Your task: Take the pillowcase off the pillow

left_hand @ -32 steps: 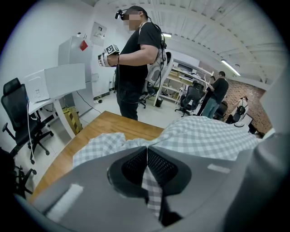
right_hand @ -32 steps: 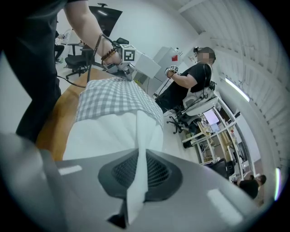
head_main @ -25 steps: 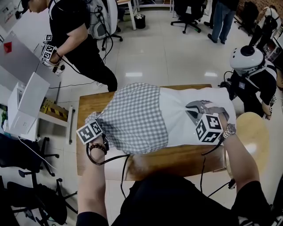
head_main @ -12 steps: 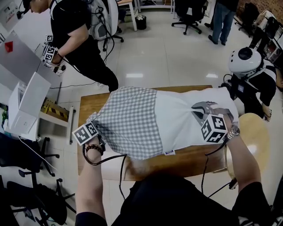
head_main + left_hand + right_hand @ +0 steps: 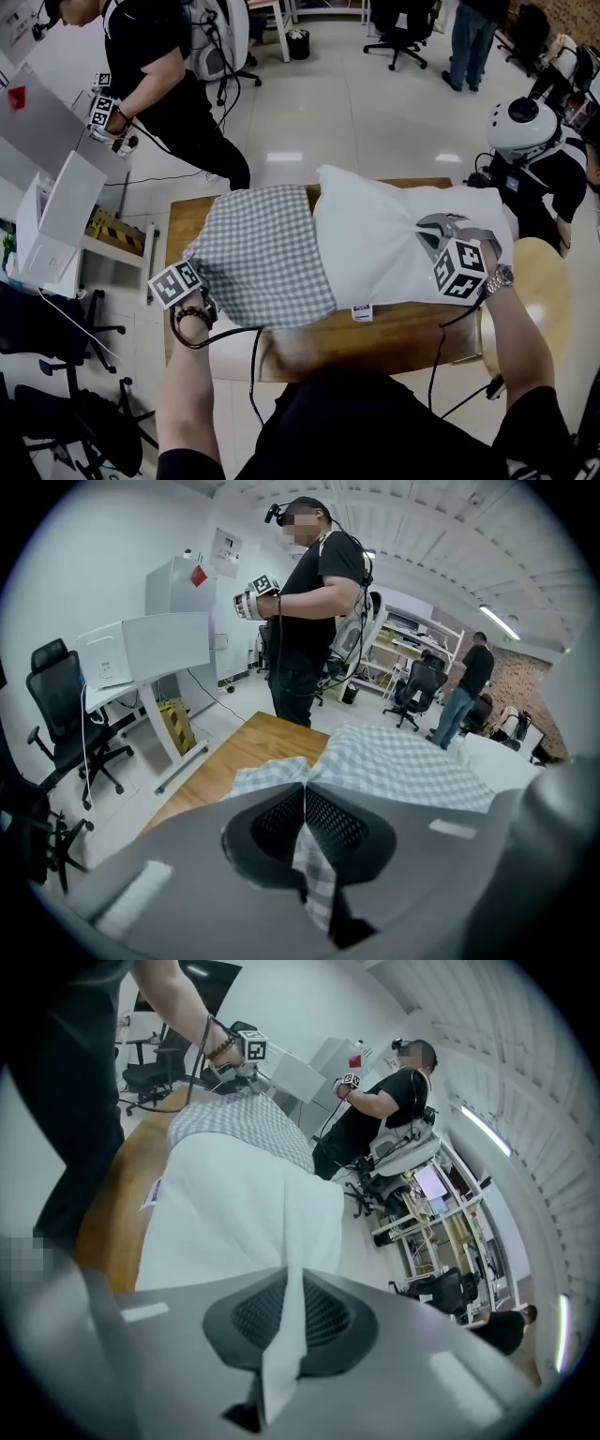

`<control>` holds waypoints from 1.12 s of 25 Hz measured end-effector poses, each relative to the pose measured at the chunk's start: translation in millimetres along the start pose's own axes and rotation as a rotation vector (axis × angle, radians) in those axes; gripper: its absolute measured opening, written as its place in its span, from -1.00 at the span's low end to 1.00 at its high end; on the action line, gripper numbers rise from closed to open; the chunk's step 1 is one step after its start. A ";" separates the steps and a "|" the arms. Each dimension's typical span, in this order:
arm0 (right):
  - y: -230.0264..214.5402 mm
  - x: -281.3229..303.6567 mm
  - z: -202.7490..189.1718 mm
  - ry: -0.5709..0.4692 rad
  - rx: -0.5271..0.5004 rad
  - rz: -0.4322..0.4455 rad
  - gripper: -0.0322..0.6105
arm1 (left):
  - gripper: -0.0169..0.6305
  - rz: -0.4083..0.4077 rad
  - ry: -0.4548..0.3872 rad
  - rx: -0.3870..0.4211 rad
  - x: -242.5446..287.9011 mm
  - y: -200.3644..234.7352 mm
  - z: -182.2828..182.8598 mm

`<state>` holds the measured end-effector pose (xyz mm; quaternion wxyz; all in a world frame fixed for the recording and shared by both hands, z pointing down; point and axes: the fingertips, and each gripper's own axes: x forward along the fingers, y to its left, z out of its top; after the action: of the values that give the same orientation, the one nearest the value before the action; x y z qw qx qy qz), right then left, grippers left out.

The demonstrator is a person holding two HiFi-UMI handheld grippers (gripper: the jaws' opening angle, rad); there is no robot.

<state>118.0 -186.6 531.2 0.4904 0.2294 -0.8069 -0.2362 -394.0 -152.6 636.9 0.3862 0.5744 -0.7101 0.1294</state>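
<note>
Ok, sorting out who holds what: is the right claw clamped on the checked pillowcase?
No, the right claw is shut on the white pillow; the checked pillowcase lies farther off.

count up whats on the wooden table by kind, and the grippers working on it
pillow: 1
checked pillowcase: 1
grippers: 2 (left gripper shut on the checked pillowcase, right gripper shut on the pillow)
total: 4
</note>
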 end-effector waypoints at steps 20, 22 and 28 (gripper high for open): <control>18.6 16.5 6.4 -0.072 -0.084 0.055 -0.85 | -0.27 -0.024 0.019 0.134 25.1 -8.0 -4.5; 20.2 16.8 7.9 -0.071 -0.089 0.048 -0.84 | -0.07 -0.010 0.001 0.161 21.6 -9.3 -3.4; 23.0 10.3 8.3 -0.060 -0.073 0.046 -0.84 | 0.20 -0.003 -0.072 0.218 3.8 -16.0 2.1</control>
<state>103.1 -173.5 548.8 0.4796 0.1855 -0.8170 -0.2609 -380.3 -161.5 634.0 0.2960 0.6183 -0.7043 0.1845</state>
